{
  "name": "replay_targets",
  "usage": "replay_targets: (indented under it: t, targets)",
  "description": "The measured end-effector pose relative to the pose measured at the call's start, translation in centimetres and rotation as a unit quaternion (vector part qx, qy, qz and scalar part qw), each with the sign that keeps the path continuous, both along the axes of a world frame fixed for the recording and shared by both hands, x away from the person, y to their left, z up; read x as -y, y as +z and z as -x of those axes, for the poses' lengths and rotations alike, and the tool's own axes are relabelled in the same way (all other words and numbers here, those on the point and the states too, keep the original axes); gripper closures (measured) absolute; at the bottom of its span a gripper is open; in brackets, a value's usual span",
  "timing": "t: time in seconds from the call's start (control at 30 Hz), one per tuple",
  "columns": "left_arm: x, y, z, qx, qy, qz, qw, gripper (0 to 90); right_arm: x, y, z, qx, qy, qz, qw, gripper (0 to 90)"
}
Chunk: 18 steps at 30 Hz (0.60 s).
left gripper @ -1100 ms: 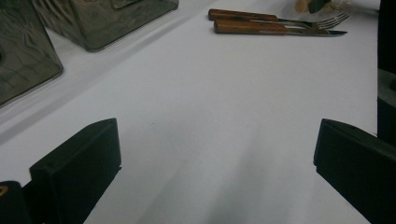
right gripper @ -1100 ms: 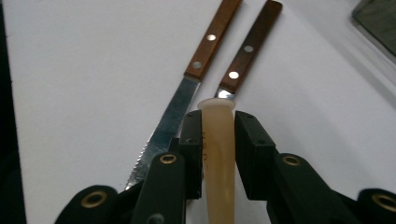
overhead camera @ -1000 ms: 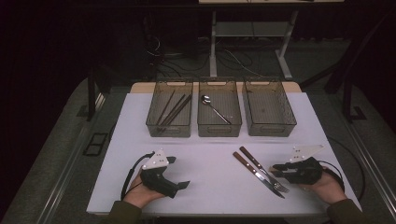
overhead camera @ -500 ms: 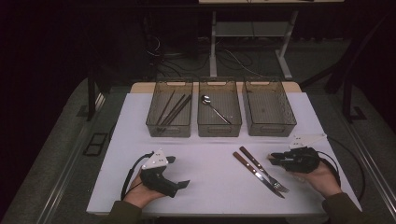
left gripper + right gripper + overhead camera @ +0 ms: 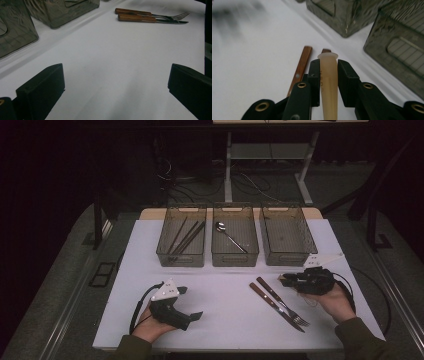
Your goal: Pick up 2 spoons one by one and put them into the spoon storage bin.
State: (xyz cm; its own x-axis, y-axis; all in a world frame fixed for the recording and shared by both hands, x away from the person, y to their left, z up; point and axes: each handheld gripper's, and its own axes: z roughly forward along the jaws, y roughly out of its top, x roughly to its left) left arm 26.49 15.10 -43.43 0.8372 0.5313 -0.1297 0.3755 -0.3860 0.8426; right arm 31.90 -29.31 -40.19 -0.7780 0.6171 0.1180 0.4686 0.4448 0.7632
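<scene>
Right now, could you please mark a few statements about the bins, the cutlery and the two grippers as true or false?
1. The right gripper is clamped on a pale beige handle. True.
2. The spoon lies in the middle bin. True.
3. The right bin holds a fork. False: nothing can be seen in it; the fork lies on the table beside the knife.
4. The left gripper holds a knife. False: its jaws stand wide apart over bare table.
5. The left bin holds long dark sticks. True.
</scene>
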Motion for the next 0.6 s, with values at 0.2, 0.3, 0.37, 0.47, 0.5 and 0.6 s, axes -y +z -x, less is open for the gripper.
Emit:
replay_targets:
  t: [0.2, 0.3, 0.37, 0.47, 0.5, 0.6]
  targets:
    - [0.0, 0.0, 0.0, 0.000, -0.001, 0.006, 1.0000, 0.0, -0.5, 0.9, -1.0, 0.005, -0.007, -0.011, 0.9999, 73.5]
    - [0.0, 0.0, -0.2, 0.002, -0.002, 0.005, 1.0000, 0.0, -0.7, 1.5, -1.5, 0.011, -0.012, -0.019, 0.9997, 73.5]
    - [0.0, -0.1, -0.2, 0.003, 0.000, 0.005, 1.0000, 0.0, -0.9, 1.9, -1.8, 0.013, -0.015, -0.029, 0.9994, 73.4]
    - [0.0, -0.1, 0.0, 0.005, 0.002, 0.011, 0.9999, 0.0, -1.5, 2.4, -2.3, 0.017, -0.016, -0.029, 0.9993, 73.4]
    - [0.0, -0.1, 0.0, 0.005, 0.002, 0.013, 0.9999, 0.0, -1.8, 2.5, -2.6, 0.018, -0.014, -0.030, 0.9993, 73.4]
    - [-0.1, -0.2, 0.0, 0.007, 0.000, 0.009, 0.9999, 0.0, -2.6, 2.9, -3.3, 0.017, -0.013, -0.020, 0.9996, 73.4]
